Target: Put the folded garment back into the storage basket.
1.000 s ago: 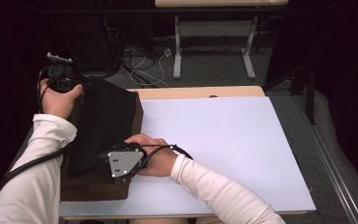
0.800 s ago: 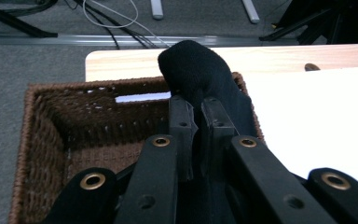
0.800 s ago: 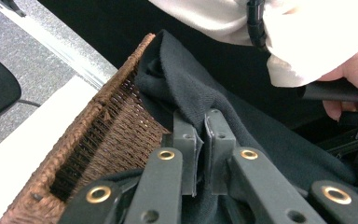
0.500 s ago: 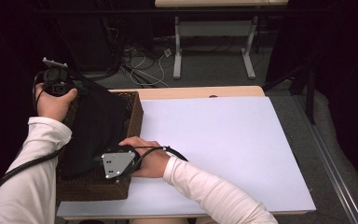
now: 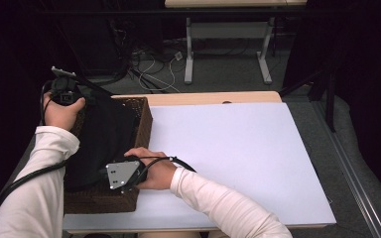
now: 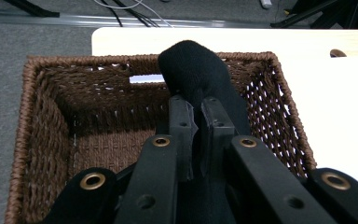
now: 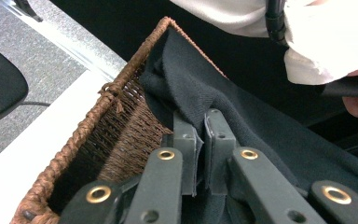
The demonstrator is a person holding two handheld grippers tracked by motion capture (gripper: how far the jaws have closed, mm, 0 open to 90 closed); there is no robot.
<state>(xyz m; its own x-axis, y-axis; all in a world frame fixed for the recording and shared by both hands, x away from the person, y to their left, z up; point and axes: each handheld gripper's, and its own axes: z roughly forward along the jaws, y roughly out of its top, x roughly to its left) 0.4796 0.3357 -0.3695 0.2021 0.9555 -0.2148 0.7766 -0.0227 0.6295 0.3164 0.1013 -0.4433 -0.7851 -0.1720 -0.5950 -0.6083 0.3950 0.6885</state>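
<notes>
1. Cloth (image 5: 101,136), black, lies partly in the basket (image 5: 144,116) and is held at two edges.
2. Left gripper (image 6: 196,109) pinches one fold, jaws narrow.
3. Right gripper (image 7: 200,128) clamps another edge likewise.
4. Basket sits at the desk's (image 5: 238,148) left end.

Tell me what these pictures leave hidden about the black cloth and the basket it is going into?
- High view: the basket floor, covered by the black cloth.
- High view: the right tool tips, hidden under its grey plate and the hand.
- Left tool view: the left tool pinches the cloth, whose lower part is hidden behind the jaws.
- Right tool view: the cloth runs off the lower right edge, so its full shape stays unclear.
</notes>
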